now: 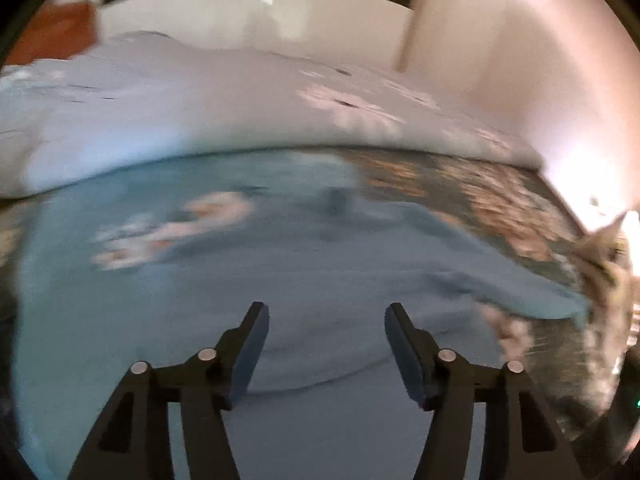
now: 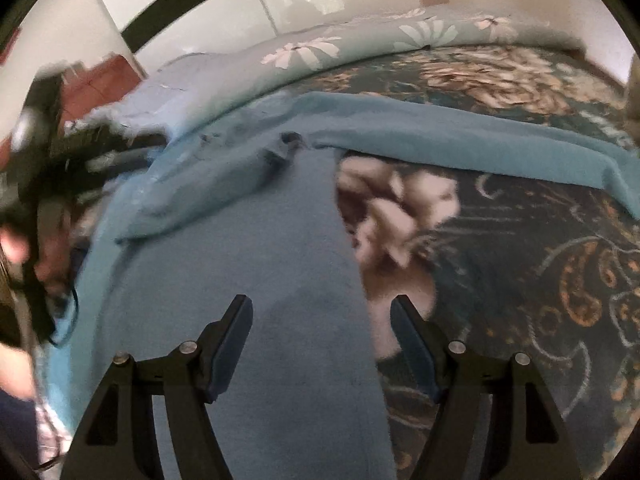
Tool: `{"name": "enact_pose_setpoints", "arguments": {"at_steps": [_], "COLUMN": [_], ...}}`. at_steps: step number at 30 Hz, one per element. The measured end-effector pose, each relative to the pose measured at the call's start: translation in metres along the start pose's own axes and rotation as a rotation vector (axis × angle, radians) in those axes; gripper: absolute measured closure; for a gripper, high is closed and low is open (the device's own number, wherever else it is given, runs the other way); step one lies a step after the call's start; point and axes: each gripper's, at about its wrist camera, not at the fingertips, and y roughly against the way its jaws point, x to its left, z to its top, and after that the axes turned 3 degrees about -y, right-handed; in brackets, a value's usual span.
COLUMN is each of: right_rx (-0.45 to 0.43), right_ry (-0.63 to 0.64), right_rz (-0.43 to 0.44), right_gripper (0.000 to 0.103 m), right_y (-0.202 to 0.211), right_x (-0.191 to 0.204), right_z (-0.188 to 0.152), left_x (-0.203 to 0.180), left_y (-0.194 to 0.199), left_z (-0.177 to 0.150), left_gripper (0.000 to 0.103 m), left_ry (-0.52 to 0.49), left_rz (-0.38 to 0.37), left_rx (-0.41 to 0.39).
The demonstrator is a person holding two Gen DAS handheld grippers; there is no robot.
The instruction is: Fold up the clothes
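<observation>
A blue long-sleeved garment (image 1: 280, 280) with a pale print on its chest lies spread on a bed. My left gripper (image 1: 326, 312) is open and empty just above the garment's lower body. In the right wrist view the same garment (image 2: 256, 280) lies with one sleeve (image 2: 460, 140) stretched to the right and the other folded across near the collar. My right gripper (image 2: 322, 304) is open and empty over the garment's right edge. The left gripper and the hand that holds it show blurred at the left of the right wrist view (image 2: 44, 148).
The bed has a dark green floral cover (image 2: 520, 272). A pale blue duvet with white flowers (image 1: 220, 112) is bunched along the far side. A white wall with a black band (image 2: 180, 20) stands behind. A cat (image 1: 608, 264) sits at the bed's right edge.
</observation>
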Motion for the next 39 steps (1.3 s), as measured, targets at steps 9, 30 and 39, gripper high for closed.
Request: {"name": "enact_pose_setpoints", "arguments": {"at_steps": [9,30,39], "right_rx": [0.042,0.175,-0.085], "right_ry": [-0.146,-0.226,0.119], "right_rz": [0.259,0.264,0.217], "right_gripper": [0.029,0.096,0.096], "right_y": [-0.043,-0.124,-0.055], "right_x": [-0.001,0.023,0.067], "right_z": [0.08,0.132,0.185], "left_x": [0.076,0.091,0.098], "left_y": [-0.004,-0.03,-0.03], "left_z": [-0.075,-0.074,-0.075], "left_gripper": [0.038,0.038,0.038], "left_ry": [0.164,0.297,0.341], "left_rz": [0.159,0.099,0.127], "left_rx": [0.082,0.061,0.048]}}
